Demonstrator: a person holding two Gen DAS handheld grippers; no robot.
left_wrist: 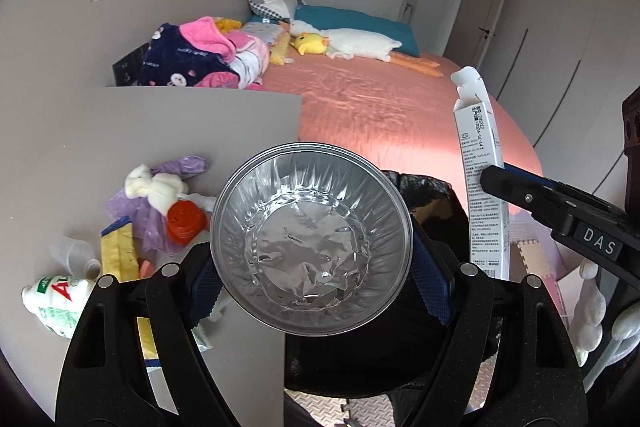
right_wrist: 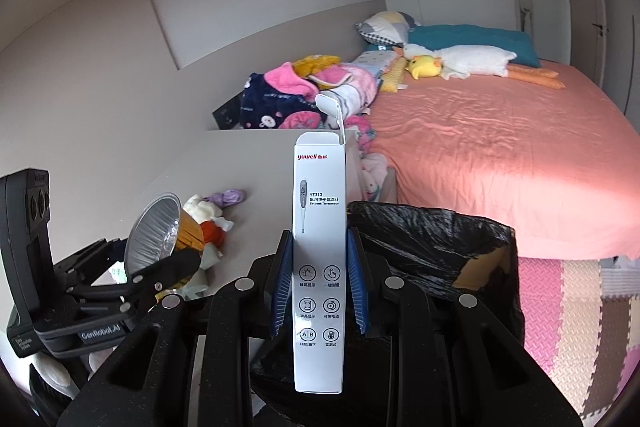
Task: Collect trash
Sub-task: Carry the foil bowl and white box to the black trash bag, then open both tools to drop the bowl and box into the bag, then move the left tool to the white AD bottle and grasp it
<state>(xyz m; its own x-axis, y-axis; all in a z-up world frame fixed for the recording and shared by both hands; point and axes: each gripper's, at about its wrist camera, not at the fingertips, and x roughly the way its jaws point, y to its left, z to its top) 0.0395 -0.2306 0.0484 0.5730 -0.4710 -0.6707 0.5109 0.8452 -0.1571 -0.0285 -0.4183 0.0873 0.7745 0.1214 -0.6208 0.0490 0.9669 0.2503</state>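
Bedside clutter [left_wrist: 132, 227] sits half hidden behind left gripper [left_wrist: 316, 275] clamping foil bowl [left_wrist: 311, 247]; right gripper [right_wrist: 319, 279] clamps thermometer box [right_wrist: 319, 267].

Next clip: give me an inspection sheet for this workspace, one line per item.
Surface: grey tabletop, litter at its left.
Job's things: round foil tray; white thermometer carton; black-lined bin.
Clutter: red cap, purple plastic bag, white bottle with red lettering, clear cup.
Grippers: left gripper grips tray; right gripper grips carton.
Cables: nothing seen.
Surroundings: pink bed, yellow duck plush.
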